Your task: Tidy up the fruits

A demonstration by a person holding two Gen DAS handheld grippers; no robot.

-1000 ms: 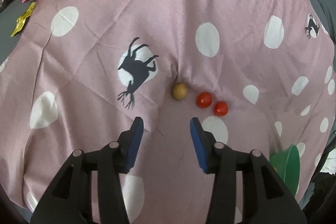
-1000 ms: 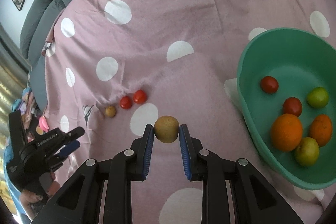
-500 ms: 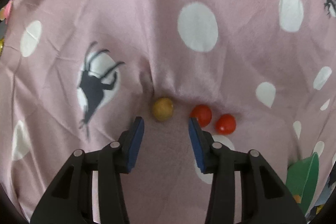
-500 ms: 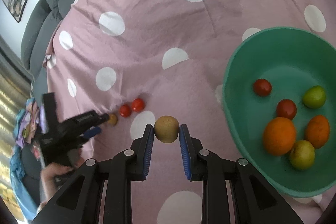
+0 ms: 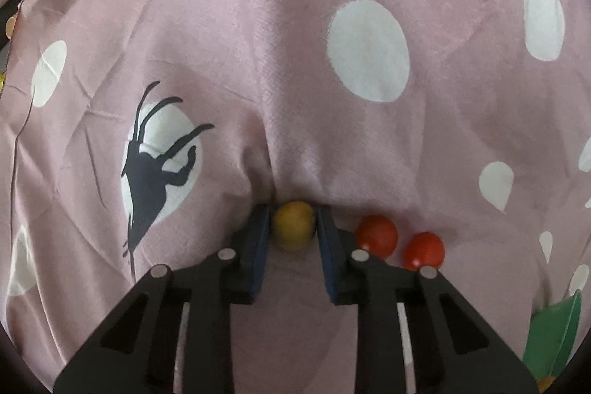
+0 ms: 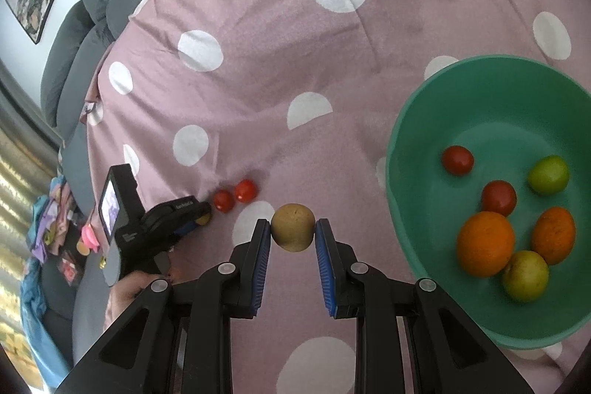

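Two blue pads of my left gripper [image 5: 293, 231] have just closed on the small yellow fruit [image 5: 294, 225] lying on the pink spotted blanket [image 5: 295, 61]; two tomatoes [image 5: 376, 235] sit at three o'clock. Through the right view, my right gripper [image 6: 293, 233] clamps a brownish fruit [image 6: 293, 227]; the teal bowl [image 6: 417, 143] sits at three o'clock, a grey sofa [image 6: 74, 36] at ten.

The blanket [image 5: 295, 61] is dusty pink with white dots and black deer silhouettes. The bowl [image 6: 417, 143] is teal green, holding two oranges [image 6: 484, 243], red tomatoes [image 6: 457, 160] and yellow-green fruits [image 6: 548, 174]. Both grippers have black frames with blue pads [image 6: 263, 257].
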